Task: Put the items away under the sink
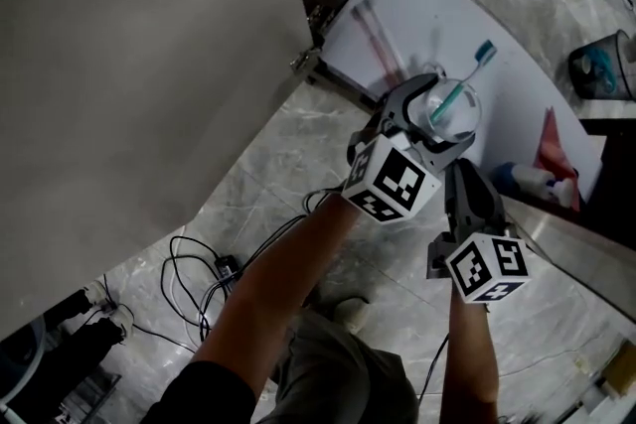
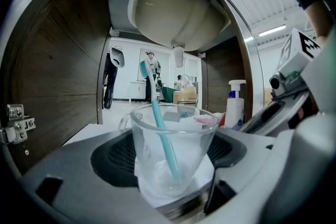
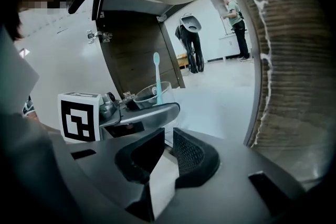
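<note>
Grey left tool (image 2: pixel 170 157): clamped on 1 glass cup (image 2: pixel 195 147) holding 1 teal toothbrush (image 2: pixel 160 131), at the open cabinet under the basin (image 2: pixel 178 8). Right tool (image 3: pixel 167 152): jaws a slit apart, empty. Step, as judged: stowing. Next: lower cup upright onto white cabinet floor (image 1: pixel 417 20), clear of pump bottle (image 2: pixel 235 105).

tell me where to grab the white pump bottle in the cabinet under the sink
Probably take the pump bottle by its straight body, below the pump head, coming in level through the open cabinet front. It stands upright near the side wall, with a red pack close beside it, so there is little room sideways.
</note>
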`<state>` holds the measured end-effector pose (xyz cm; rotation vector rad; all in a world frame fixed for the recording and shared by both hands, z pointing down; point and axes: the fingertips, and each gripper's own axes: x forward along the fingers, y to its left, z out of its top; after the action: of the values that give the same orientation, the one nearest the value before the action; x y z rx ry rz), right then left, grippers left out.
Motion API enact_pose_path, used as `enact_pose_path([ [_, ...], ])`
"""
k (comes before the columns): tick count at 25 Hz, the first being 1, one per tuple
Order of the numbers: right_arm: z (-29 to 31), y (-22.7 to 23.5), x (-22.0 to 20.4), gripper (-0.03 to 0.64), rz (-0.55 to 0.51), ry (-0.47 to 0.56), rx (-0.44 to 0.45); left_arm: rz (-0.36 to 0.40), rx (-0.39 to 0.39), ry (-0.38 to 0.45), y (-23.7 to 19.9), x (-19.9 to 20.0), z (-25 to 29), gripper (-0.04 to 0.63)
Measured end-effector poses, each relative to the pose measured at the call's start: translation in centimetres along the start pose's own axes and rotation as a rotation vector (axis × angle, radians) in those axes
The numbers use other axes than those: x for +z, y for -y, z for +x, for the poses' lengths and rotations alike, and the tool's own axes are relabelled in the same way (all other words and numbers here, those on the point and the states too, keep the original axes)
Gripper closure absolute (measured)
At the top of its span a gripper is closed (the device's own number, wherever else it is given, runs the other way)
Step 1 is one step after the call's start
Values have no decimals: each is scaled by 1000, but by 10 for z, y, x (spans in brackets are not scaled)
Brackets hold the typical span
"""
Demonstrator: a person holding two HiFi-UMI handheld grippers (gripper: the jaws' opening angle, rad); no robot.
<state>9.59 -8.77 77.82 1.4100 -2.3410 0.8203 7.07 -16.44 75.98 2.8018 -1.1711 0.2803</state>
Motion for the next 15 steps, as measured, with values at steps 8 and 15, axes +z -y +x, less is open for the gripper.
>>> enact_pose_path([
  [8, 22, 4, 1, 552, -1, 21, -66, 2, -17, -4, -17, -11, 7, 212],
  [15, 37, 7, 2, 552, 2, 40, -100, -26, -48, 4, -22, -13, 14, 212],
])
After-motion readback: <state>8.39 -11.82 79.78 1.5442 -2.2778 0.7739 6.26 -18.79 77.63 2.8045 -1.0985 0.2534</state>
